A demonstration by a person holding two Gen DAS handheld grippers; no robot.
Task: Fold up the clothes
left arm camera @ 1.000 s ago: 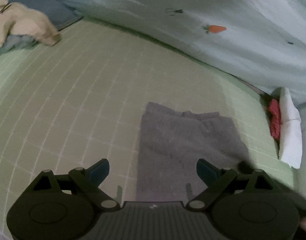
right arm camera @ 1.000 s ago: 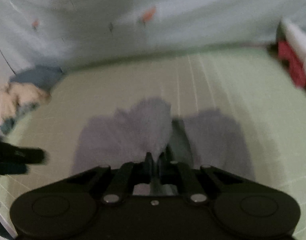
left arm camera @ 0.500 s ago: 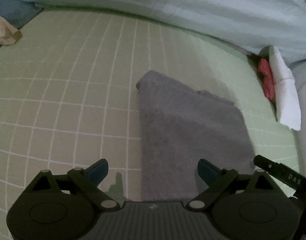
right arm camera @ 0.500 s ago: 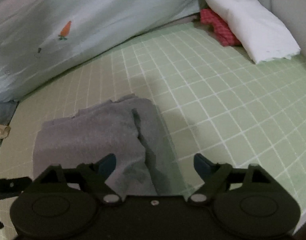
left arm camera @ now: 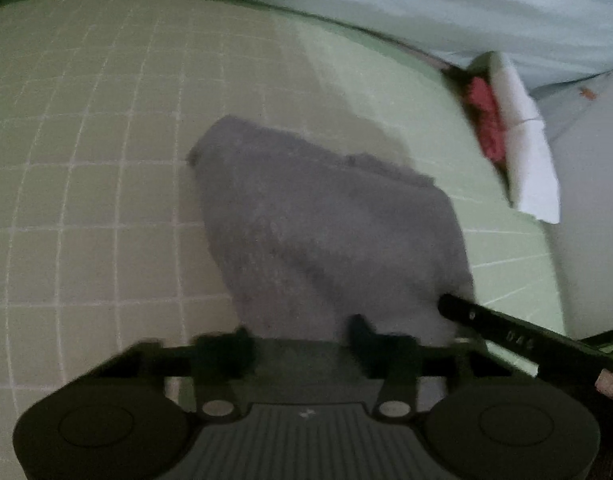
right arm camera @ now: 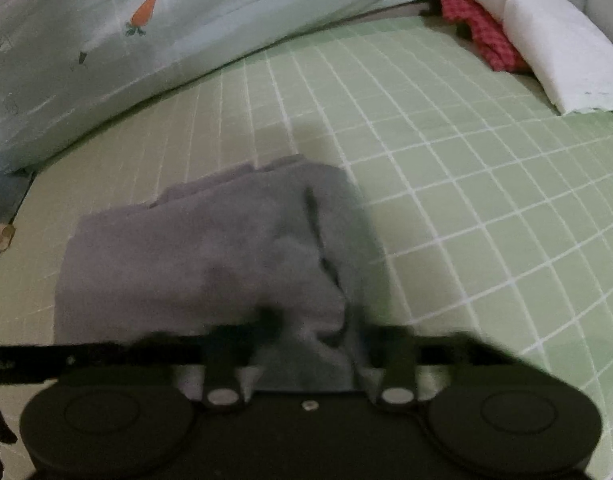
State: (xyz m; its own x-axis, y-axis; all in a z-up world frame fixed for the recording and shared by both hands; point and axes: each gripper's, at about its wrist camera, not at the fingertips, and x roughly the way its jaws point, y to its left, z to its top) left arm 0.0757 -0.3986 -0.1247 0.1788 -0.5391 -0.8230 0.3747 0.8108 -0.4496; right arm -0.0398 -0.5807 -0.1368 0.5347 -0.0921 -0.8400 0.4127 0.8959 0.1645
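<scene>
A green bed with other cloths at the side

The green sheet [right arm camera: 446, 184] has white squares. A pale blue blanket [right arm camera: 186, 32] with a carrot picture [right arm camera: 144, 10] lies along its far edge. A white cloth [right arm camera: 546, 52] lies on a red cloth [right arm camera: 482, 36] in the corner.

Left hand-held gripper [left arm camera: 302, 336] pitched steeply down, jaws closing, grey cloth [left arm camera: 326, 232] between fingers, near edge bunched there. Right hand-held gripper [right arm camera: 310, 332] angled down likewise, jaws closing, fold of same cloth between fingers; blur hides whether pads press yet. The two sit close side by side: right one's finger [left arm camera: 502, 332] pokes into left wrist view from lower right.
</scene>
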